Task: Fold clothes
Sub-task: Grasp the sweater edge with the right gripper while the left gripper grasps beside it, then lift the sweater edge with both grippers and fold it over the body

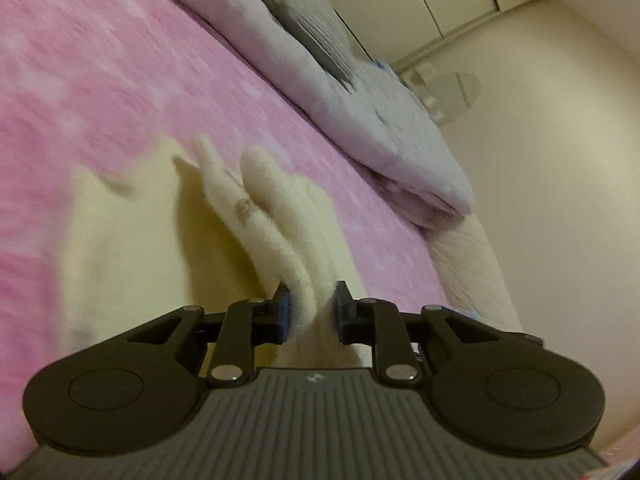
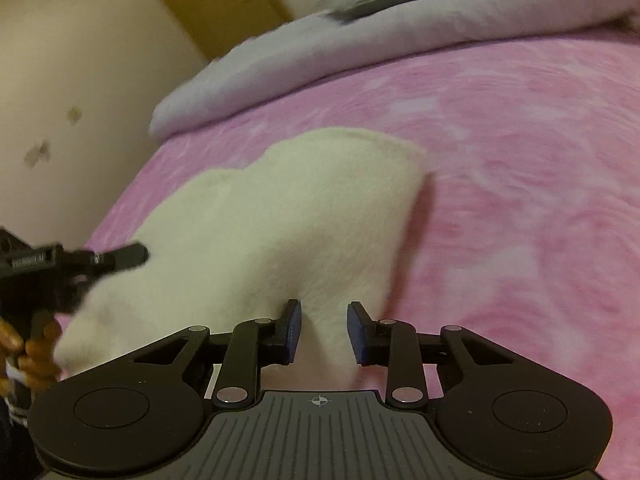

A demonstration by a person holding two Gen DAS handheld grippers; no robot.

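A cream fuzzy garment (image 2: pixel 280 216) is seen lying on a bed with a pink bedspread (image 2: pixel 520 160), near the bed's edge on the wall side. It appears to be a fleece or knit piece; a small round button or ornament (image 1: pixel 243 207) is visible on it in the left wrist view.

The left hand-held gripper (image 1: pixel 310 312) is closed on a bunched ridge of the garment: fabric fills the narrow gap and both pads are pressed against it. The fabric is pulled up into a raised fold running away from the jaws.

The right hand-held gripper (image 2: pixel 323 330) has a strip of the garment's near edge between its jaws. A sliver of space seems to be left at the right pad, so whether it is truly pinched cannot be told from this view.

The left hand-held gripper is also seen from the side at the left border of the right wrist view, with a person's fingers (image 2: pixel 36 356) wrapped around its handle.

Progress judged: early to middle. The garment is partly doubled over at its far end but is not yet a neat rectangle; edges look uneven and rumpled. Most folding is thought to be left: the held edge is likely to be carried across, laid down and smoothed.

A folded pale quilt (image 1: pixel 380 120) and a grey striped pillow (image 1: pixel 312 20) are seen at the bed's head, well apart from the garment.
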